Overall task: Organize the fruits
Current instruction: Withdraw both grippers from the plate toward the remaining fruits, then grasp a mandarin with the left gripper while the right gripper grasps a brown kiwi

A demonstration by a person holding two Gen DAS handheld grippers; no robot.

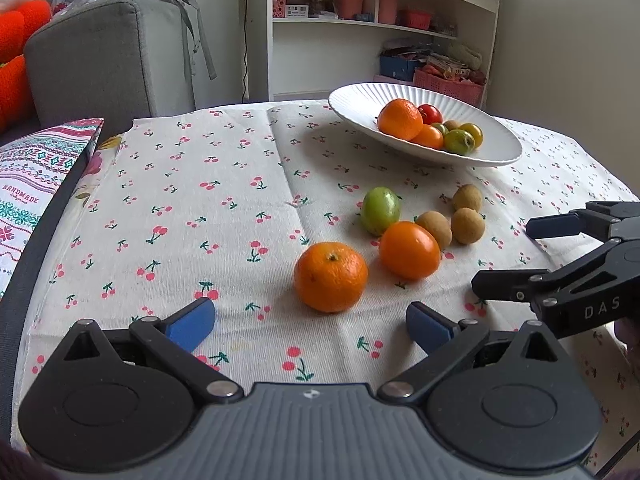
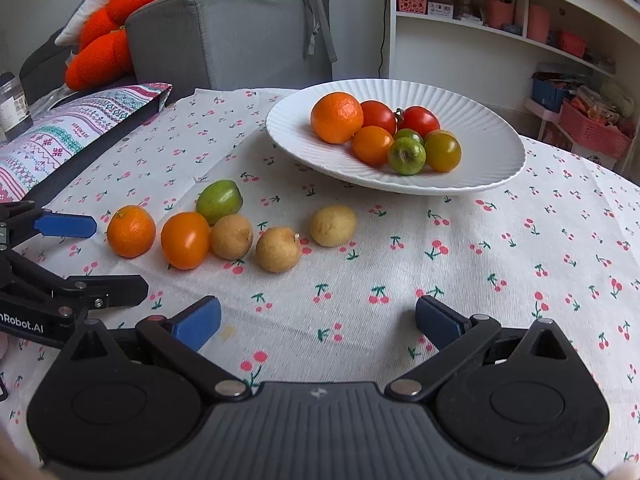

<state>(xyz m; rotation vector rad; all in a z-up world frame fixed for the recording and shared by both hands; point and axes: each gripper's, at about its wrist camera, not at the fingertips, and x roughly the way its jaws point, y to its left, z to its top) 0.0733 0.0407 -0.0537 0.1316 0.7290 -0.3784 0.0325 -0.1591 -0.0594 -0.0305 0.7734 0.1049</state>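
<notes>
On the cherry-print tablecloth (image 2: 400, 240), six fruits lie loose in a rough row near the grippers. From the left: a mandarin (image 2: 131, 231), a smooth orange fruit (image 2: 185, 240) with a green fruit (image 2: 219, 202) touching it from behind, then three small brown fruits (image 2: 277, 249) running right. Further back and right, the white ribbed plate (image 2: 492, 152) already holds a mandarin, red and orange tomatoes and green fruits.

The left gripper (image 1: 310, 326) hovers empty, its blue pads spread wide, with the mandarin (image 1: 331, 277) just beyond them and roughly centred. The right gripper (image 2: 318, 320) is likewise spread and empty, above bare cloth, the nearest brown fruit a little ahead to its left.

The likely step is a pick of the mandarin for the plate. Round fruit may roll off if one pad touches first, nudging its orange neighbour. A hard squeeze could bruise it. The two grippers sit close together, so crossing paths risks a knock. The plate's pile is heaped, and a dropped fruit could scatter it.
</notes>
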